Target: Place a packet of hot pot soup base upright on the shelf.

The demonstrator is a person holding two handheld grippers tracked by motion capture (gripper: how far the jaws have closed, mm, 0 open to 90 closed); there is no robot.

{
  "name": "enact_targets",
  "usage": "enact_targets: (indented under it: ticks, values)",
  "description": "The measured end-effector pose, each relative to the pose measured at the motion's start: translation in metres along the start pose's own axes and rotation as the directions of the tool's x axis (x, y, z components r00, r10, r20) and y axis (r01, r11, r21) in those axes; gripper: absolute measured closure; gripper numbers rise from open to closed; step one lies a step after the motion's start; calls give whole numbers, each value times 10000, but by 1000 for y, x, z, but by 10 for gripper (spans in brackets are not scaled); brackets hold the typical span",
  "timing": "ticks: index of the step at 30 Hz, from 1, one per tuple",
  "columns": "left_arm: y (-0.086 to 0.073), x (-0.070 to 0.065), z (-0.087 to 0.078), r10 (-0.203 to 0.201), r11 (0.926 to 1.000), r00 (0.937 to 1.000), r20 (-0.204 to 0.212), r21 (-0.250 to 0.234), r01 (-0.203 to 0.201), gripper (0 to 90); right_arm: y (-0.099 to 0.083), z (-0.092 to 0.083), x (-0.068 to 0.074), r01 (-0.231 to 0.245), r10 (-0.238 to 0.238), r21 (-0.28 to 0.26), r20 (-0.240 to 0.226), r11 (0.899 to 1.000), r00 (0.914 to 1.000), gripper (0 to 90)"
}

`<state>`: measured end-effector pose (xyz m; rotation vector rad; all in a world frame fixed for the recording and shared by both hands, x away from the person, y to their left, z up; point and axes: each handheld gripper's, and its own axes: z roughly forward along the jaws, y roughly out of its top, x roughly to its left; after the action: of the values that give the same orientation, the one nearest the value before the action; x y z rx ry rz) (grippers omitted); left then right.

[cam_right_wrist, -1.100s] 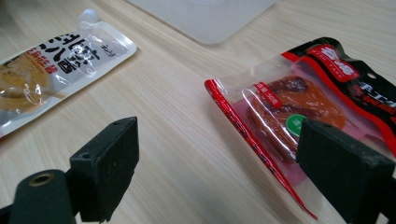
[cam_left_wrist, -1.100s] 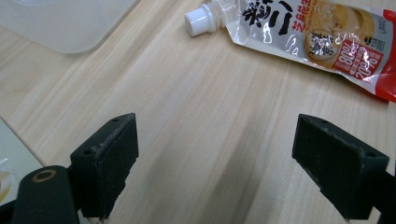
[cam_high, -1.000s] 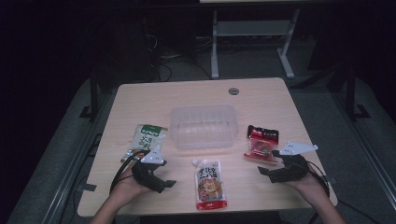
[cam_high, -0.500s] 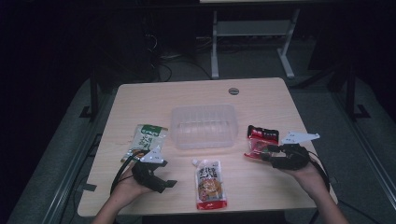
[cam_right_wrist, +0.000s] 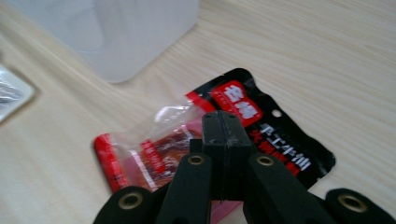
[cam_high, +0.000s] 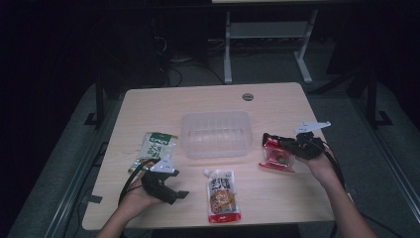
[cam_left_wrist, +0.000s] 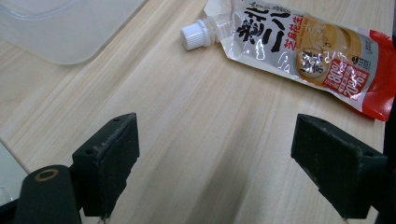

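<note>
The right gripper [cam_right_wrist: 223, 122] has just been closing; its jaws meet over the red and black snack packet [cam_right_wrist: 275, 135], which lies at 3 o'clock from the clear plastic container [cam_high: 216, 134]. The left gripper [cam_left_wrist: 215, 168] stands wide open above bare table [cam_left_wrist: 196, 121], holding nothing.

A light wooden table [cam_high: 163, 101] is carrying five things. A clear plastic container [cam_high: 216, 134] is lying at its middle, open side up. A green snack packet [cam_high: 157, 148] is lying flat just left of the container. A red and black packet [cam_high: 275, 154] is lying just right of it. A spouted pouch [cam_high: 222, 194] with a white cap is lying near the front edge, cap pointing toward the container. A round grey grommet [cam_high: 248, 96] is sitting near the far edge.
</note>
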<state>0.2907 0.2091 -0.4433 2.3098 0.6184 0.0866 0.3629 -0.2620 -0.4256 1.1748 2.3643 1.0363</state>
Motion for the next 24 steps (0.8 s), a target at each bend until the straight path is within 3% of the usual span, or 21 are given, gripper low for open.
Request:
enact_targets:
  ticks: [8,9,15,19,24]
  values:
    - [-1,4,0,-35,9998,9999,-104,-186,33,147,-5,14,-13,203,-206,528,53,9984,9998,899]
    - [-1,3,0,-17,9998,9999,-150,-175,14,147,-7,15,-15,37,-37,561,-10,9984,10000,900]
    - [0,1,1,124,9999,9996,-248,12,-123,148,-10,23,-15,273,-262,943,-127,9952,9996,900]
    - [-1,0,1,135,9999,9996,-264,21,-134,148,-11,23,-15,185,-163,996,-232,9949,9996,900]
    - [-2,0,1,125,9999,9995,-280,59,-124,148,-12,21,-10,489,-440,1152,-443,9921,9980,900]
